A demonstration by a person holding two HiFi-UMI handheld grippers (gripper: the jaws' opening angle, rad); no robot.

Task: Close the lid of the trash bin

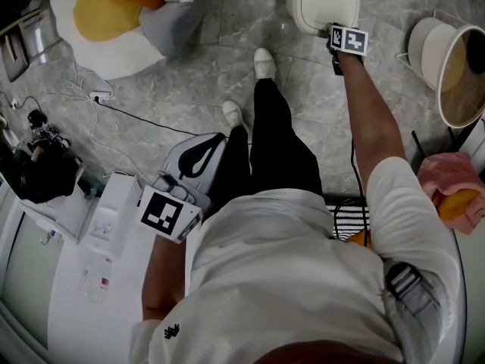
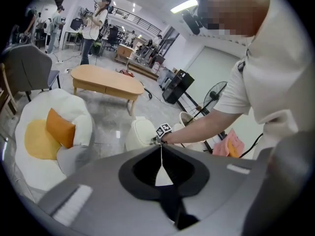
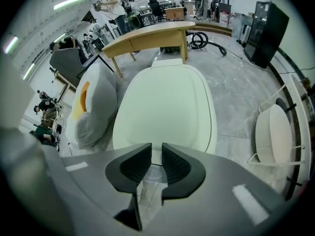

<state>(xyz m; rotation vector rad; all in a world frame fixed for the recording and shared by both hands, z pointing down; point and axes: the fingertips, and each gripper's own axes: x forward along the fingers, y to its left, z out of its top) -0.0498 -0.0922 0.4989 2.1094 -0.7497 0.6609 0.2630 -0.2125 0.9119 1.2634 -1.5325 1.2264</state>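
**Press down square and centred**

Our right gripper (image 3: pixel 156 157), jaws a narrow slit apart and pinching nothing, is at the lid's (image 3: pixel 167 107) 6 o'clock edge. The trash bin (image 1: pixel 322 2) stands at 12 o'clock. We should push straight down there. Our left gripper (image 2: pixel 161 149), jaws pressed together, holds nothing.

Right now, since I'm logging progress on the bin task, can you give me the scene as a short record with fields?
lid: trash bin lid looks flat down on the bin
right gripper: fingers a little apart, tips at the lid's near edge
left gripper: fingers together, empty, held close to the person's body
nearby, head view: egg-shaped cushion left of the bin, wire-framed basket to its right
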